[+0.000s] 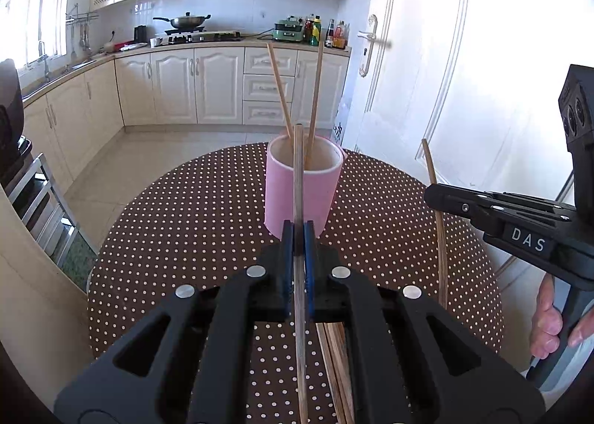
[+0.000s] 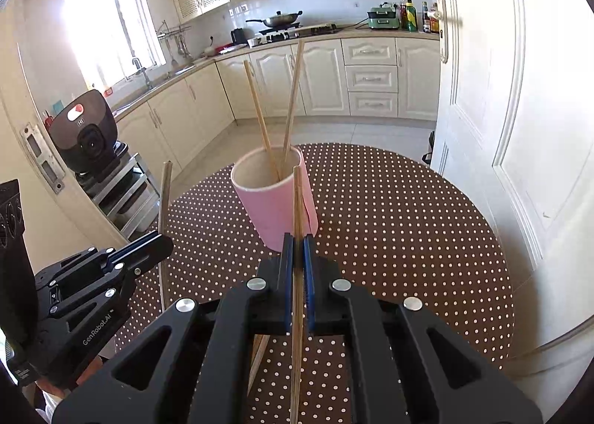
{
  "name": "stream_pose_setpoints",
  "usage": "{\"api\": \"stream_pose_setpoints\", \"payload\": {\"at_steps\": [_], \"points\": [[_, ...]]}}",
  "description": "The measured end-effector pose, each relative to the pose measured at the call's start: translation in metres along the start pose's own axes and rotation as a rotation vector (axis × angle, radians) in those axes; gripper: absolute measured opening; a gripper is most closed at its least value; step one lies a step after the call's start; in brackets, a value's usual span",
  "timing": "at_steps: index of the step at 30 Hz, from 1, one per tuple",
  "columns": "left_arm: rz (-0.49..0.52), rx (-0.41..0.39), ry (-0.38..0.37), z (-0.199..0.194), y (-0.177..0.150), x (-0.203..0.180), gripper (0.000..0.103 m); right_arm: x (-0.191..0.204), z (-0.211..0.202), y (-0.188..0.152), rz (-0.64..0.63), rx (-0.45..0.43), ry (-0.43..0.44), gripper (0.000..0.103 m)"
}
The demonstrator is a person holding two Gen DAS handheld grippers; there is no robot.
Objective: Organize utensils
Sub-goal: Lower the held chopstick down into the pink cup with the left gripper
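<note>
A pink cup [image 1: 302,190] [image 2: 276,201] stands on the dotted round table [image 1: 185,219] [image 2: 389,219] with two wooden chopsticks [image 1: 279,90] [image 2: 260,116] leaning in it. My left gripper [image 1: 298,234] is shut on another chopstick [image 1: 298,171] that points up just in front of the cup. My right gripper [image 2: 297,245] is shut on a chopstick [image 2: 297,201] too, close to the cup's near right side. In the left wrist view the right gripper [image 1: 432,195] is at the right with its chopstick [image 1: 436,208]. Several loose chopsticks [image 1: 336,361] lie under my left gripper.
A white door [image 1: 464,71] [image 2: 519,108] stands right of the table. Cream kitchen cabinets [image 1: 208,86] and a counter with a wok [image 1: 187,20] run along the back. A dark appliance [image 2: 87,130] sits on a metal rack at the left. A hand [image 1: 547,320] holds the right gripper's handle.
</note>
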State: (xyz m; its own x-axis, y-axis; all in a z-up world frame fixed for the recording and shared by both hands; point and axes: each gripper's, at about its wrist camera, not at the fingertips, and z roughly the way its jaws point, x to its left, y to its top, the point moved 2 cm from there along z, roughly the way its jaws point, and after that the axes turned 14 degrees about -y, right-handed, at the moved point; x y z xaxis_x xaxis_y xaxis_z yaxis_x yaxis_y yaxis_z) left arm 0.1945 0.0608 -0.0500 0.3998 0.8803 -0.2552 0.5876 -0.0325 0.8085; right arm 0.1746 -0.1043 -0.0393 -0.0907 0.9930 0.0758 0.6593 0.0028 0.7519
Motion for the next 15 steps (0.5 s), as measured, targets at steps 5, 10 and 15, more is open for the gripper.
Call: {"api": "stream_pose_setpoints", "payload": {"at_steps": [5, 10, 15], "points": [[0.004, -0.022, 0.004, -0.003, 0.005, 0.0, 0.006, -0.001, -0.004, 0.007, 0.004, -0.022, -0.001, 0.004], [0.007, -0.047, 0.005, -0.008, 0.013, -0.001, 0.006, -0.004, -0.009, 0.014, 0.013, -0.047, -0.001, 0.004], [0.009, -0.07, 0.009, -0.013, 0.021, -0.002, 0.006, -0.005, -0.014, 0.021, 0.022, -0.067, -0.002, 0.004]]}}
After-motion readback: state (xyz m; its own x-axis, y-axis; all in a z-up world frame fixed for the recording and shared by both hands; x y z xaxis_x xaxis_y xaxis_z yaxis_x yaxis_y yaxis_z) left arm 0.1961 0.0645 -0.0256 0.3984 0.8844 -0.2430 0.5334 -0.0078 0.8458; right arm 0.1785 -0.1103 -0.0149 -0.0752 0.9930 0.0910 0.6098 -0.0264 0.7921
